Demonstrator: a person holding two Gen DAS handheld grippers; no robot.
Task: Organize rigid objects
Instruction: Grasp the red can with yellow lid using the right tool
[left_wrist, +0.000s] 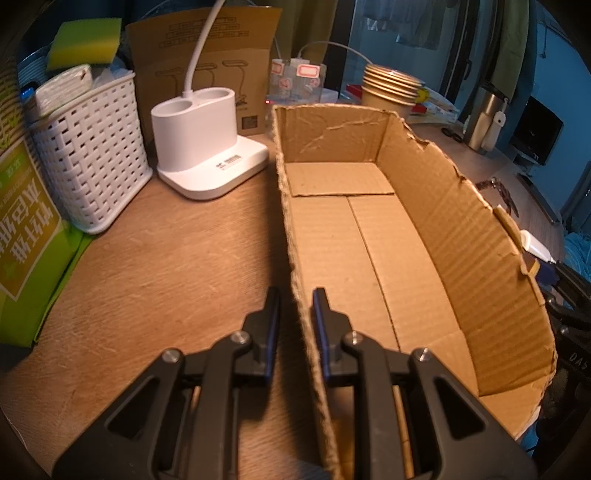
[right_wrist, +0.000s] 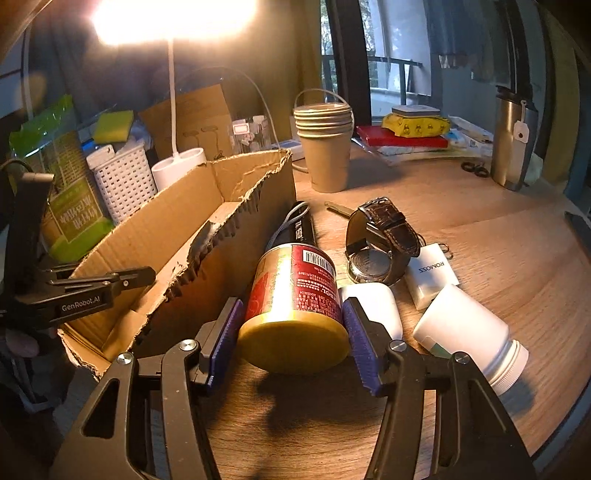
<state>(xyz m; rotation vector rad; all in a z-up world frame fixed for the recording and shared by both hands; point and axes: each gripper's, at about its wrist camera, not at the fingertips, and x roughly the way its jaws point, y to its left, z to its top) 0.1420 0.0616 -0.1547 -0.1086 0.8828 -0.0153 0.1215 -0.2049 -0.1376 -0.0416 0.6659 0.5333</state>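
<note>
An open cardboard box (left_wrist: 461, 221) with ragged walls lies lengthwise on the wooden desk, with nothing in it. My left gripper (left_wrist: 296, 295) is shut on its near left wall, one finger inside and one outside; the right wrist view shows this left gripper (right_wrist: 140, 277) clamped on the box (right_wrist: 166, 229). Just right of the box a red and gold can (right_wrist: 295, 295) lies on its side. My right gripper (right_wrist: 293, 302) straddles the can with both pads against its sides. Around it lie a black flashlight (right_wrist: 301, 225), a wristwatch (right_wrist: 380, 236), a white charger (right_wrist: 432, 273), a white case (right_wrist: 373, 306) and a white bottle (right_wrist: 469, 332).
A white lamp base (left_wrist: 207, 147) and a white woven basket (left_wrist: 92, 162) stand left of the box. Stacked paper cups (right_wrist: 325, 147) stand behind it. A steel tumbler (right_wrist: 513, 140), scissors (right_wrist: 474, 169) and a pile of books and packets (right_wrist: 406, 136) occupy the far right.
</note>
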